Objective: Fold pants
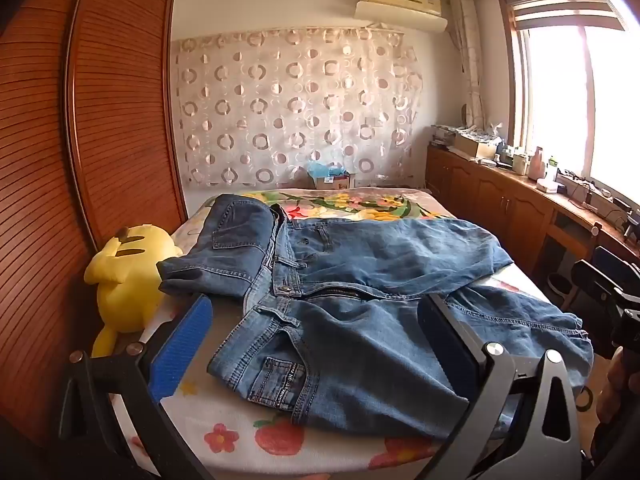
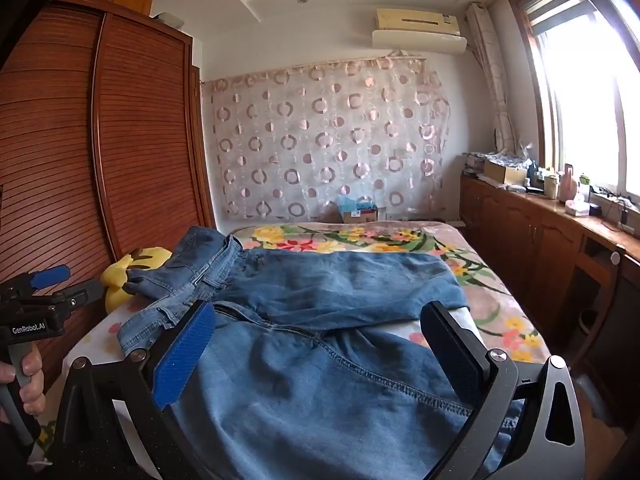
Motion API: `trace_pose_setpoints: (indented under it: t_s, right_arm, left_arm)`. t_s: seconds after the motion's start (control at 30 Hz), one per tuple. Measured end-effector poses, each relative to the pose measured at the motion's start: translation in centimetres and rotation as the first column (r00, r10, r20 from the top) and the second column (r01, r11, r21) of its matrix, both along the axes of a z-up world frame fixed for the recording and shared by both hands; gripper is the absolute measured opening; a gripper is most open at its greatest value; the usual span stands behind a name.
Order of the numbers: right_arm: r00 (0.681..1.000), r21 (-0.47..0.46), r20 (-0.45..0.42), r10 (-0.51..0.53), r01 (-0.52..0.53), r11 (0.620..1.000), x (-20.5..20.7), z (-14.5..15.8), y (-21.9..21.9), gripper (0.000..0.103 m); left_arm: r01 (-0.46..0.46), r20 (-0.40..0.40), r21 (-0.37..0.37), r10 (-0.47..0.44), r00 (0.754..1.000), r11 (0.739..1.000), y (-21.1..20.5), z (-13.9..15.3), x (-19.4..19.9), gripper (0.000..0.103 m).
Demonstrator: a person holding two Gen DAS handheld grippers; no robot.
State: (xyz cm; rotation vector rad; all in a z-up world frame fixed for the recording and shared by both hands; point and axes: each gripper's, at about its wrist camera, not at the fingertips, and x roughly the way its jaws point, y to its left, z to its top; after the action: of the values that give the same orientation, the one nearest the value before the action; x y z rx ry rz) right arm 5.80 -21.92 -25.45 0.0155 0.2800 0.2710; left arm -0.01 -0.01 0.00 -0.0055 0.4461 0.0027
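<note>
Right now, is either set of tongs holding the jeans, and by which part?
Nothing is held. The left tongs and right tongs stand open above the jeans.

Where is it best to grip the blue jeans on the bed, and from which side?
Probably the jeans at the near waistband corner by the pocket, coming from the bed's near edge: that hem lies flat, uncovered and between the open left gripper.

Blue denim jeans (image 1: 352, 280) lie unfolded and rumpled on the floral bed cover, waistband toward the left with fly unzipped and button undone, one waist corner flipped over showing a back pocket, both legs running rightward, the far leg partly overlapping the near one
</note>
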Motion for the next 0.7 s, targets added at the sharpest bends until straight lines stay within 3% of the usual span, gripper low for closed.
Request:
trace_pose_setpoints:
  t_s: [0.7]
  right_arm:
    - [0.999, 0.003, -0.034, -0.001, 0.001, 1.000, 0.10, -0.10, 0.45, 0.102]
  left_arm:
    - [0.004, -0.017, 0.020, -0.004, 1.000, 1.000, -0.41, -0.47, 0.08, 0.103]
